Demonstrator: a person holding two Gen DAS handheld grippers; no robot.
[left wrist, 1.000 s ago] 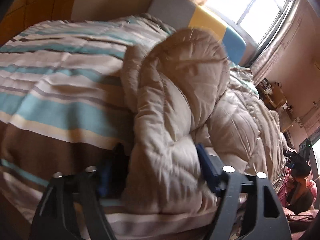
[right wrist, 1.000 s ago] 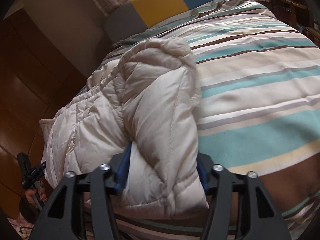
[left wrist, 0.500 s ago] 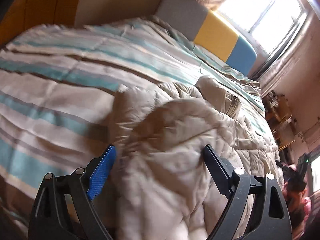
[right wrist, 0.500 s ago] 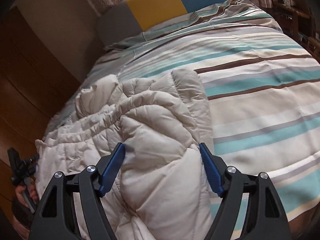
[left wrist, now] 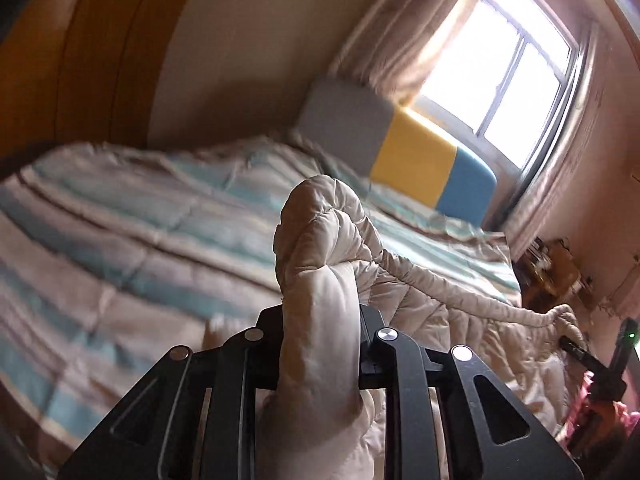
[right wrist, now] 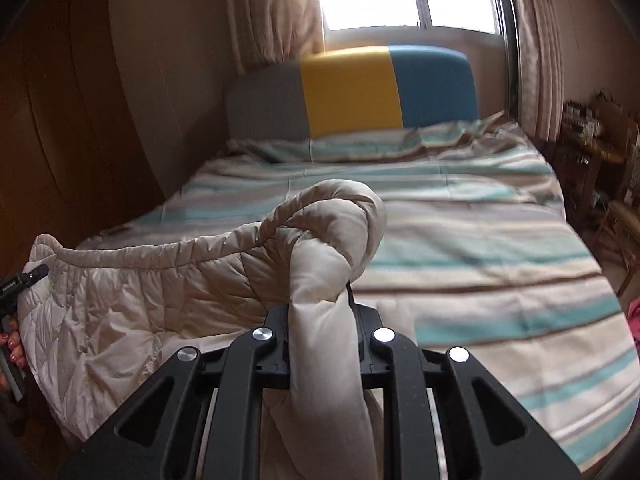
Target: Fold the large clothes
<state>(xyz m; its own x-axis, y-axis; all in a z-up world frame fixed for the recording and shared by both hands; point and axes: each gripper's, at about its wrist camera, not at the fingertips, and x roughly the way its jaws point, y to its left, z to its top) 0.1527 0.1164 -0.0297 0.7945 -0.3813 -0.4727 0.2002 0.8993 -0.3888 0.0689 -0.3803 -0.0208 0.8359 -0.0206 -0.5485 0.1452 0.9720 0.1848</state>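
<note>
Left wrist view: I see the striped bed (left wrist: pixel 120 240) bearing the beige quilted coat (left wrist: pixel 440 312), lifted at its near edge. My left gripper (left wrist: pixel 320 320) has just closed, clamped on one bunched fold; my right gripper (right wrist: pixel 320 316) likewise pinches another fold.

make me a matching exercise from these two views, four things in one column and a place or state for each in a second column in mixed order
Things:
1. beige quilted puffer coat
2. striped teal, cream and brown duvet
3. grey, yellow and blue padded headboard
4. left tool

Places or states:
A. standing below the bright window
B. spread flat over the bed
C. shut on a bunched fold of fabric
D. lifted and stretched between both tools

Pairs: 1-D, 2-B, 3-A, 4-C
</note>
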